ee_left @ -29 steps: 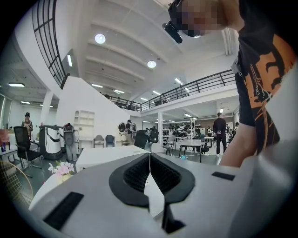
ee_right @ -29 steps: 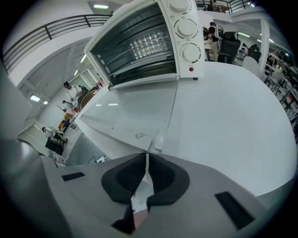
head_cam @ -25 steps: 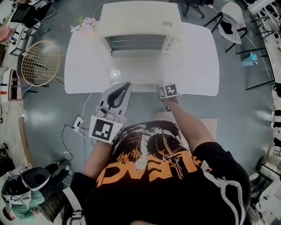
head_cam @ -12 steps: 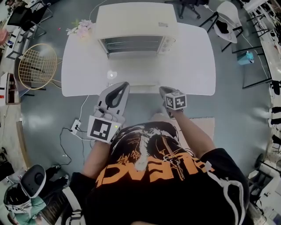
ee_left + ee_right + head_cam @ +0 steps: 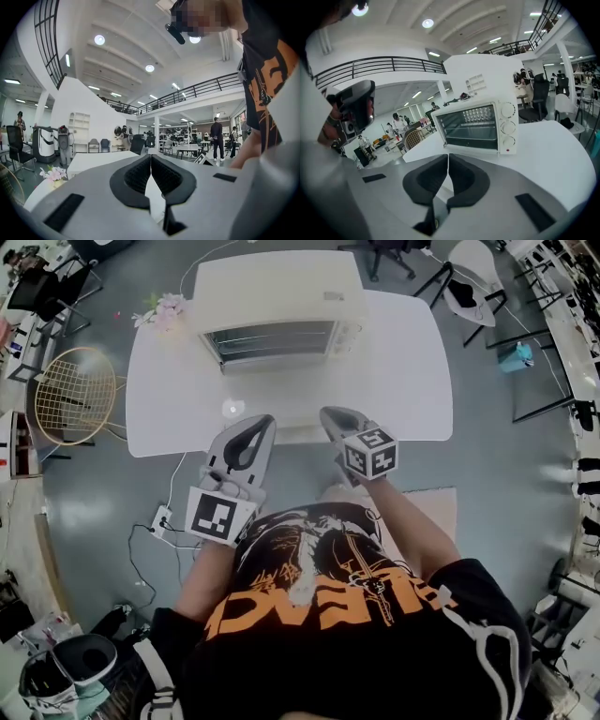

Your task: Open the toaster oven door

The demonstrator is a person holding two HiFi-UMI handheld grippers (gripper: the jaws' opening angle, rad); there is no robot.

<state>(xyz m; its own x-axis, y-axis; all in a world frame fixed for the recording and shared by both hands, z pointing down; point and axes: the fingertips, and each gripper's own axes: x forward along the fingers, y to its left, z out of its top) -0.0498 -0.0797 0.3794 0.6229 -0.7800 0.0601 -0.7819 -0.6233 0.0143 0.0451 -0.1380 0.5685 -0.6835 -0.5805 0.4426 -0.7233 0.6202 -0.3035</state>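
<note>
Your right gripper (image 5: 330,415) has risen above the near edge of the table (image 5: 403,381) and now aims at the toaster oven (image 5: 272,296) on the far side. Its jaws are pressed together and empty, as are those of the left gripper (image 5: 261,423). The door (image 5: 272,339) is still closed, well apart from both, so the approach comes next.

Left grey plastic two-jaw gripper (image 5: 259,423): held about level, low in front of the torso. Its black ribbed pads (image 5: 138,176) are pressed together with nothing between them. Right grey plastic two-jaw gripper (image 5: 328,414): nose tilted slightly down, jaws closed tip to tip, empty. Both point forward, side by side, not touching. Bare forearms (image 5: 405,521) bent at the elbows, close to the body.
</note>
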